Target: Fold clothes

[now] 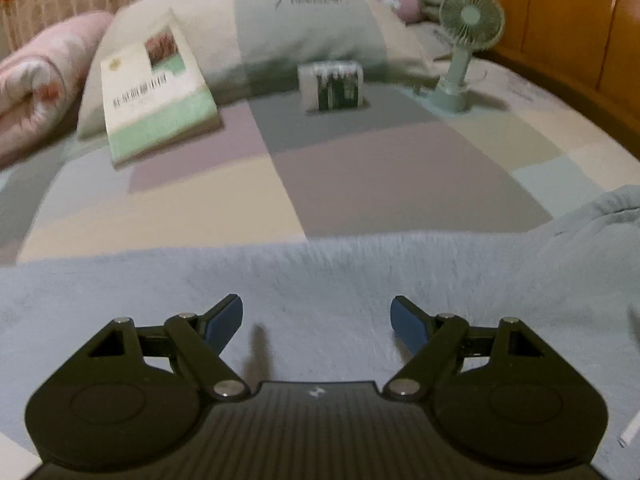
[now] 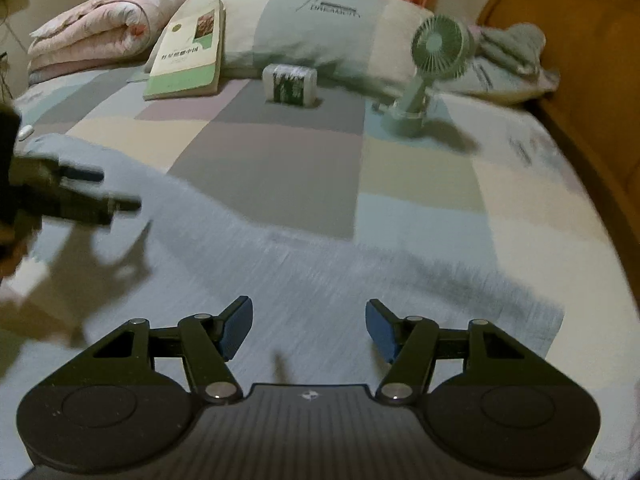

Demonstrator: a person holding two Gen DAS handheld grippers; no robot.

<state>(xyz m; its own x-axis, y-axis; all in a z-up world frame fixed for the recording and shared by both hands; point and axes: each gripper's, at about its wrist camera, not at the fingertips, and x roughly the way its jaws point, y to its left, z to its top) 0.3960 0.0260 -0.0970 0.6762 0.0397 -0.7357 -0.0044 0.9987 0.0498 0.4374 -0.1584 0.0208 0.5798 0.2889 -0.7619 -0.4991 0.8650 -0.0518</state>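
Left gripper (image 1: 316, 320) and right gripper (image 2: 309, 326): both released, jaws apart, nothing between them. Pale blue fleece garment (image 1: 320, 276) lies flat beneath both, on the patchwork bedsheet (image 1: 360, 184) at 12 o'clock.

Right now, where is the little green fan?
The green fan stands on the patchwork bed cover, far right in both wrist views, just right of the small box and in front of the pillow.

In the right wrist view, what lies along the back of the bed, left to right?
Pink quilt → book → small box → green fan → wooden headboard.
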